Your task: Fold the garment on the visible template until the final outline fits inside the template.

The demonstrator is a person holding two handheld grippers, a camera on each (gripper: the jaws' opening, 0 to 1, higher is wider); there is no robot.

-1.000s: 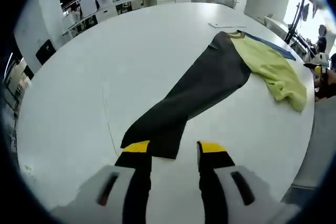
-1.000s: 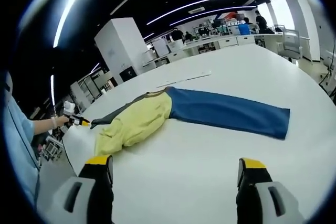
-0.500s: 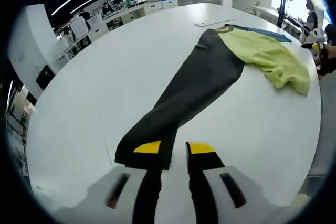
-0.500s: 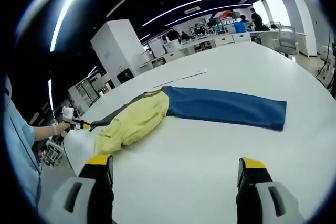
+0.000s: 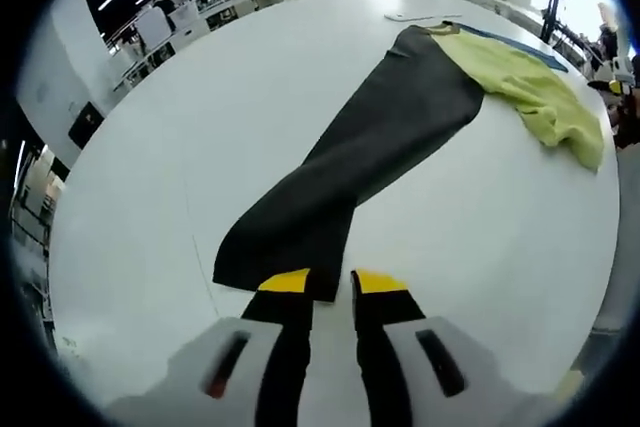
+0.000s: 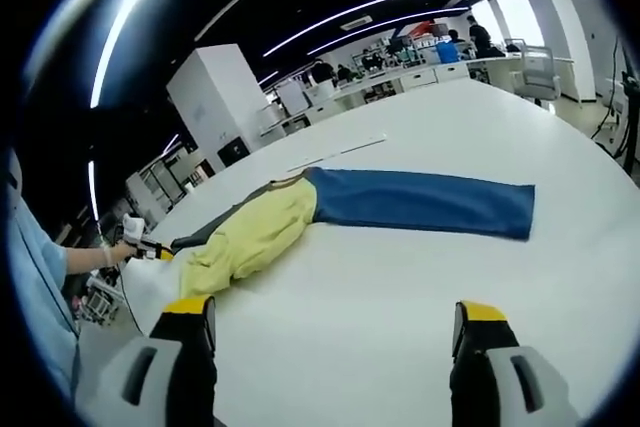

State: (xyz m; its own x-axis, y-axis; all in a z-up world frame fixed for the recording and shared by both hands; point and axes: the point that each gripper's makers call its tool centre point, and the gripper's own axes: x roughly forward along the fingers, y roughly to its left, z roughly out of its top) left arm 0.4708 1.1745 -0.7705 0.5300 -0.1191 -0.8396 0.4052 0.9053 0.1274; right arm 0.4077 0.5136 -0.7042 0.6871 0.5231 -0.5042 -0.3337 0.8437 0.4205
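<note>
While the garment [image 5: 400,127] lies spread flat on the white table [image 5: 150,147], the left gripper [image 5: 327,282] pinches its dark sleeve end, and the right gripper [image 6: 335,322] hovers with jaws wide apart near the blue sleeve [image 6: 420,202].

Opposite, low over the table [image 5: 150,147], both facing the garment [image 6: 300,217]

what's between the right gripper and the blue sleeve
Only bare white table: in the right gripper view the open right gripper is apart from the blue sleeve.
</note>
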